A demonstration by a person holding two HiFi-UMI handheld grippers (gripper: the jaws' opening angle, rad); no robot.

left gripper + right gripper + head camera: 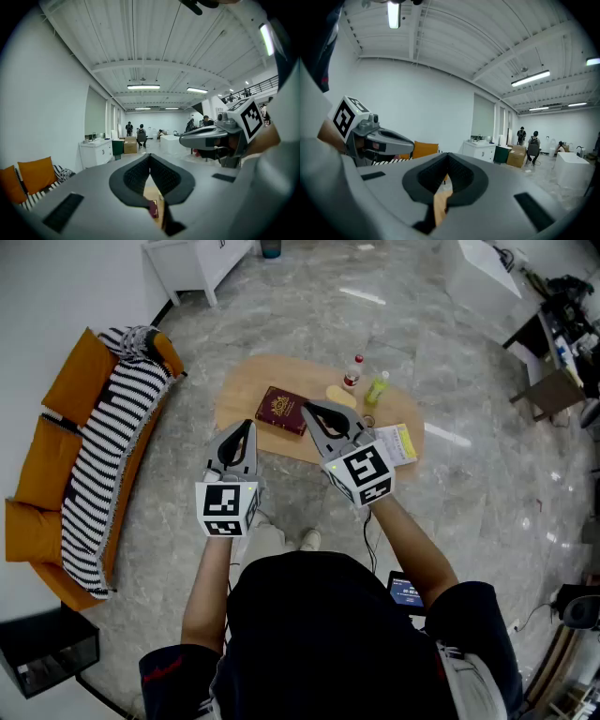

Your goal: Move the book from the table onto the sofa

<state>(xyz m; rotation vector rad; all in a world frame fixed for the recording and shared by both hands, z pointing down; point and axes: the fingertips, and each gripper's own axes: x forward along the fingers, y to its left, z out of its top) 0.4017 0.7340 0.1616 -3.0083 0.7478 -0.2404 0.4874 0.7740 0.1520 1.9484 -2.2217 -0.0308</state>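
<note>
A dark red book (281, 411) with a gold emblem on its cover lies flat on the oval wooden table (248, 381), well apart from the orange sofa (66, 390). The left gripper (246, 427) and right gripper (312, 411) are held out toward the table, each with its jaws pressed together on nothing. The head view shows the whole cover. The left gripper view catches only a red sliver below its jaws, and the right gripper view only wood.
</note>
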